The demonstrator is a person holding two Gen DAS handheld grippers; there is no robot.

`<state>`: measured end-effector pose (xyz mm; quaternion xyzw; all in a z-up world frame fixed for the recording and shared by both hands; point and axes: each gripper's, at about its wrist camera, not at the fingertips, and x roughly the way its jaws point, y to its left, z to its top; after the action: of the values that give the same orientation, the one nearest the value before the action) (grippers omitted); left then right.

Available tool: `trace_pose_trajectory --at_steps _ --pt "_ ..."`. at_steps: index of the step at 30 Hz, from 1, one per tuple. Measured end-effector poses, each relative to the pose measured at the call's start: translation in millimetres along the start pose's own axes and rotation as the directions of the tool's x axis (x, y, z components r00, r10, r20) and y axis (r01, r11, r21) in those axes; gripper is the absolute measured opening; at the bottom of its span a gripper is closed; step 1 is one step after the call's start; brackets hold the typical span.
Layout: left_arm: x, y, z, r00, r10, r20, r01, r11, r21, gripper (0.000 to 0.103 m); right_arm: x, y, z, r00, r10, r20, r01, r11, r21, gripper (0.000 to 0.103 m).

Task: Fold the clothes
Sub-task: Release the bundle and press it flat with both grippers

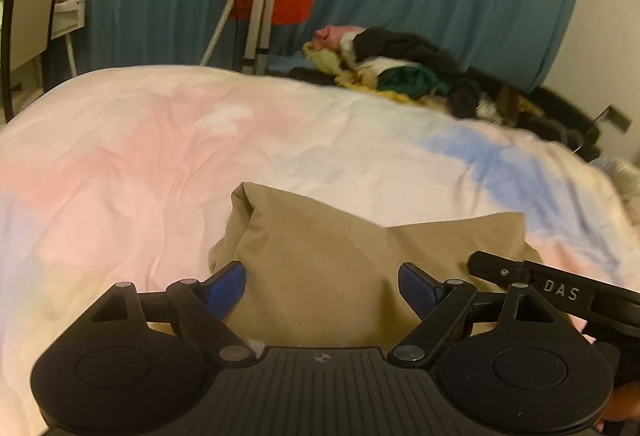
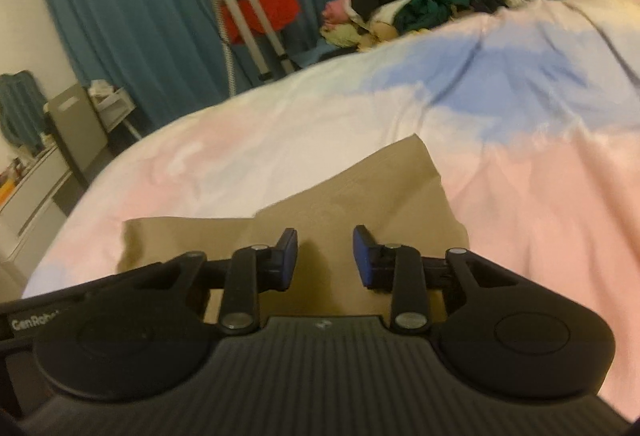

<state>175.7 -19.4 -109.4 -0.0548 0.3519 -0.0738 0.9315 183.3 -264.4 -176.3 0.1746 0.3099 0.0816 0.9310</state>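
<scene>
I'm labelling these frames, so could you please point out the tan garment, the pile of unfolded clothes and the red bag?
tan garment (image 1: 320,256), left wrist view, its flat middle.
pile of unfolded clothes (image 1: 400,64), left wrist view, its centre.
red bag (image 2: 276,2), right wrist view, its front face.

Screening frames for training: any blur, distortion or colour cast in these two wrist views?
Left wrist: warm dim cast, strong fisheye bowing of the pastel tie-dye bedspread, motion smear toward the right edge; folded tan cloth garment fairly sharp. Right wrist: tilted horizon, softer overall, mixed clothes pile smeared, fingers shadowing the garment.
</scene>
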Motion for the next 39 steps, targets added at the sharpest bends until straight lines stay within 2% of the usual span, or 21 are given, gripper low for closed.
trace_pose_trajectory --at_steps 4,9,18,23,25,26,27,29,31,33,36,39 --pt "5.5 -2.4 -4.6 1.000 0.030 -0.005 -0.030 0.999 0.033 0.085 -1.2 2.4 -3.9 1.000 -0.012 0.002 0.013 0.999 -0.032 0.029" --pt "-9.3 1.9 -6.8 1.000 0.005 0.003 -0.005 1.000 0.021 0.084 -19.3 11.2 -1.0 1.000 -0.001 0.025 0.002 0.999 -0.039 0.031" --pt "-75.2 -4.1 -25.7 0.997 -0.065 0.051 0.063 0.997 0.042 0.084 -90.3 27.7 0.6 0.996 0.010 0.091 -0.004 0.998 -0.065 0.033" --pt "-101.2 -4.3 -38.3 0.993 -0.095 0.069 0.092 0.995 0.038 0.084 -122.0 25.1 -8.7 0.997 0.011 0.079 -0.006 0.999 -0.051 0.034" --pt "-108.0 -1.0 -41.9 0.992 -0.100 0.072 0.099 0.995 0.020 0.084 -127.9 22.4 -12.5 0.997 0.009 0.082 -0.006 0.999 -0.035 0.046" --pt "-109.6 0.3 -43.3 0.992 -0.101 0.071 0.101 0.995 0.014 0.084 -130.4 21.2 -14.4 0.996 0.008 0.083 -0.006 1.000 -0.026 0.059" --pt "-109.5 1.0 -44.7 0.993 -0.096 0.065 0.095 0.995 0.012 0.084 -131.0 20.4 -16.0 0.996 0.008 0.084 -0.006 1.000 -0.018 0.066" --pt "-107.3 1.7 -46.9 0.996 -0.078 0.048 0.077 0.997 0.011 0.084 -128.0 21.2 -18.7 0.997 0.002 0.077 0.000 1.000 -0.022 0.066" --pt "-100.2 0.2 -48.9 0.998 -0.056 0.019 0.056 0.998 0.019 0.086 -122.3 24.1 -22.0 0.997 -0.014 0.077 0.019 0.998 -0.064 0.066" --pt "-86.9 -2.0 -53.3 0.998 -0.033 -0.046 0.035 0.999 0.030 0.087 -113.0 24.8 -27.4 0.996 -0.051 0.072 0.058 0.993 -0.098 0.065" --pt "-71.8 -0.9 -59.9 0.994 -0.016 -0.112 0.018 1.000 0.020 0.088 -92.2 19.9 -37.6 0.996 -0.090 0.000 0.090 0.990 -0.110 0.059" --pt "-68.1 4.2 -60.1 0.991 -0.026 -0.131 0.024 0.999 -0.022 0.090 -78.7 13.6 -46.5 0.994 -0.101 -0.042 0.097 0.991 -0.087 0.058"
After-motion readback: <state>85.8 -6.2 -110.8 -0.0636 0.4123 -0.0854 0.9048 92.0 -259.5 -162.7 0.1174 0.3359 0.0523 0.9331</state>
